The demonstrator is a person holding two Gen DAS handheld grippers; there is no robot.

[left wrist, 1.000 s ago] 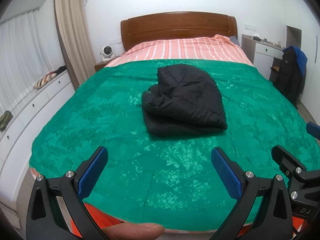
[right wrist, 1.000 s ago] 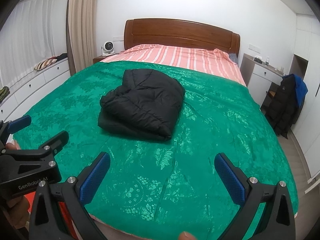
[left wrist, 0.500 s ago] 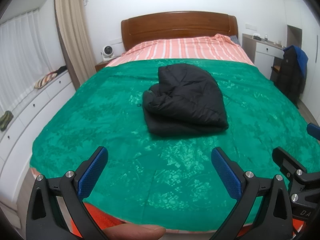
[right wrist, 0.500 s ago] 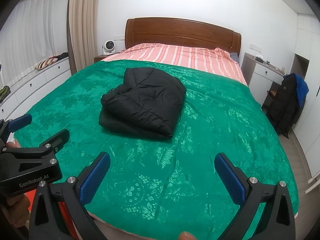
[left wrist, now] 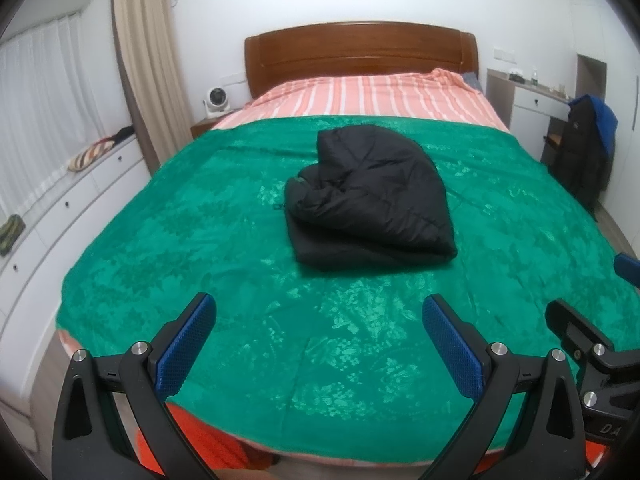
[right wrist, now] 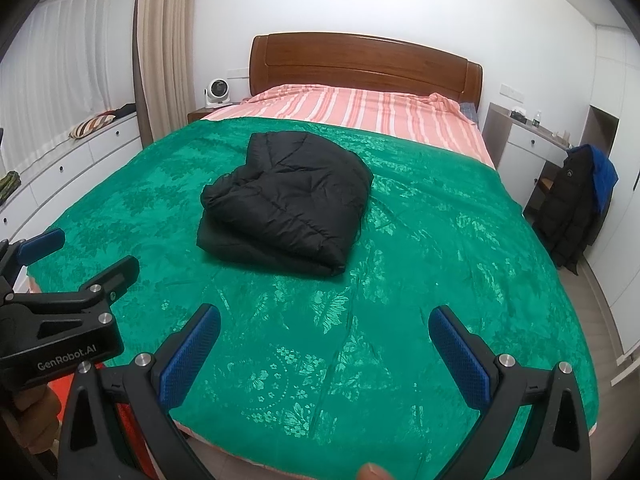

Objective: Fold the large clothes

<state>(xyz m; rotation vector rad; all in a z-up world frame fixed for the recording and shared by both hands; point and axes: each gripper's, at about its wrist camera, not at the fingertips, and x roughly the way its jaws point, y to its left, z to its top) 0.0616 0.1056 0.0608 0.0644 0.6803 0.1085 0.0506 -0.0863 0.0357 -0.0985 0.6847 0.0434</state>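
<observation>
Right now the black puffer jacket (left wrist: 370, 196) sits folded into a thick bundle at mid-frame on the green bedspread (left wrist: 168, 264), w/ both claws well short of it at the bottom edge. Left gripper (left wrist: 316, 344) is spread wide, nothing btwn its blue pads (left wrist: 186, 344); right gripper (right wrist: 324, 350) likewise wide & empty. From the left cam the bundle lies straight ahead, centred; from the right cam (right wrist: 286, 202) it's ahead and off to the left. Its long axis looks to run away from the claws toward the headboard (left wrist: 360, 54), upper centre, slightly skewed. Neither claw looks clearly nearer. Judging by the compact stack, folding seems about done. Containers: white drawer units (left wrist: 80, 200) along the left edge, all closed, contents hidden.
</observation>
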